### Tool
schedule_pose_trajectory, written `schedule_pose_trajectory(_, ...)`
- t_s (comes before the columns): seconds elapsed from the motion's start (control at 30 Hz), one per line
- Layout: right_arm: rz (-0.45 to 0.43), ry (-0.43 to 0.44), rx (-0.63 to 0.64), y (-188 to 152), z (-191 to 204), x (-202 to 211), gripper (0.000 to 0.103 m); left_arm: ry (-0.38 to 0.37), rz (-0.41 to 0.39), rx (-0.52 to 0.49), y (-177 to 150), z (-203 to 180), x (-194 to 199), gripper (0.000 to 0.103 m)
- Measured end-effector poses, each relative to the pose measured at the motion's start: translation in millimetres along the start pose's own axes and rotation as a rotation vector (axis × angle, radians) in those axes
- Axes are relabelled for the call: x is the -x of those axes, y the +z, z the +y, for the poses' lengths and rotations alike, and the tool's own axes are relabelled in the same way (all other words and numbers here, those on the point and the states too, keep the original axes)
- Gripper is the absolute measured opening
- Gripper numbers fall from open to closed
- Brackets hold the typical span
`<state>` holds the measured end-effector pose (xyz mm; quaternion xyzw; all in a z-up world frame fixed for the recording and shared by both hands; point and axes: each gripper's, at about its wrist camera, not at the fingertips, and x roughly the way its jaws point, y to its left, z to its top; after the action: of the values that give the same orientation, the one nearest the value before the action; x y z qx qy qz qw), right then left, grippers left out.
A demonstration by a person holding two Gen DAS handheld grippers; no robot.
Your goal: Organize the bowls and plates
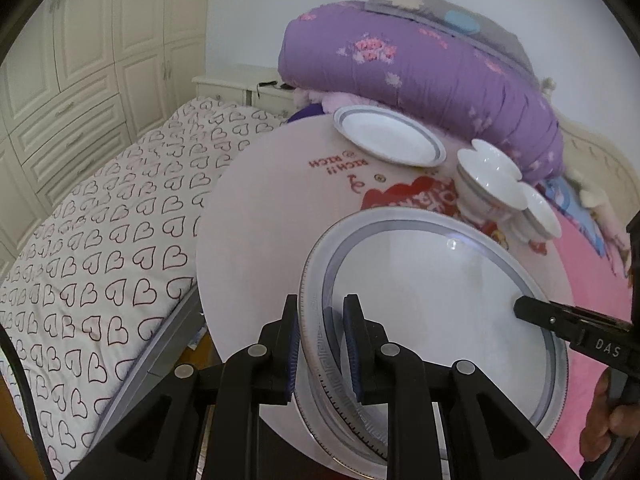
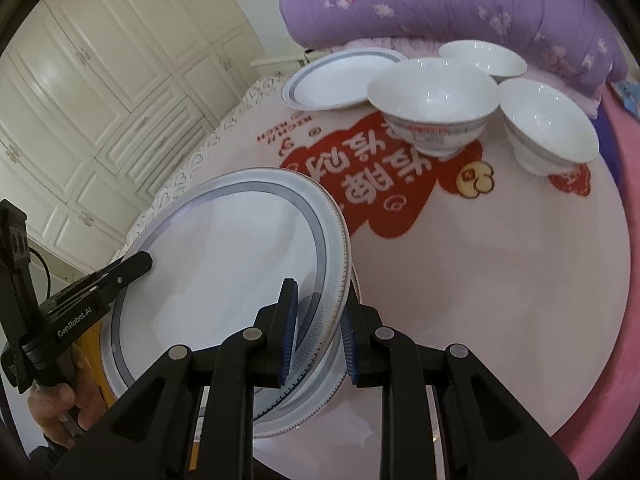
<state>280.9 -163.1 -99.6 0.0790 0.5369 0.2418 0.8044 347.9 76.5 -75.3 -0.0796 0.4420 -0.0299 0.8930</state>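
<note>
The large white ceramic plate with a grey-blue patterned rim [image 1: 432,320] sits at the near edge of the round white tabletop printed with red characters [image 2: 500,280], lifted at a tilt, and both tongs are clamped on it: the left gripper [image 1: 320,344] pinches its left rim, the right gripper [image 2: 316,336] its right rim. Each grip covers only a thin strip of glazed rim, so the plate could slide out if either hand twists or the two pull apart unevenly. Far across the table lie a smaller white plate with a grey ring [image 2: 340,80] and three white porcelain bowls [image 2: 432,100]; carrying the large plate low toward them risks knocking a bowl.
</note>
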Motion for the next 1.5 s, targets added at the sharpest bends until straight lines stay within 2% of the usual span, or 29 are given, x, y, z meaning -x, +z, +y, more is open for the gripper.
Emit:
schedule_pose_trajectory(0.43, 0.036, -0.008, 0.009, -11, -2, -16, 0.021, 0.018, 0.033, -0.014, -7, 3, -25, 0.019)
schedule_pose_trajectory(0.83, 0.050, -0.044, 0.042, -8, 4, -20, 0.021, 0.076, 0.012, -0.086, -20, -6, -38, 0.018)
schedule_pose_trajectory(1.5, 0.085, -0.090, 0.076, -8, 11, -22, 0.023, 0.053, 0.034, -0.073, -21, 3, -48, 0.018)
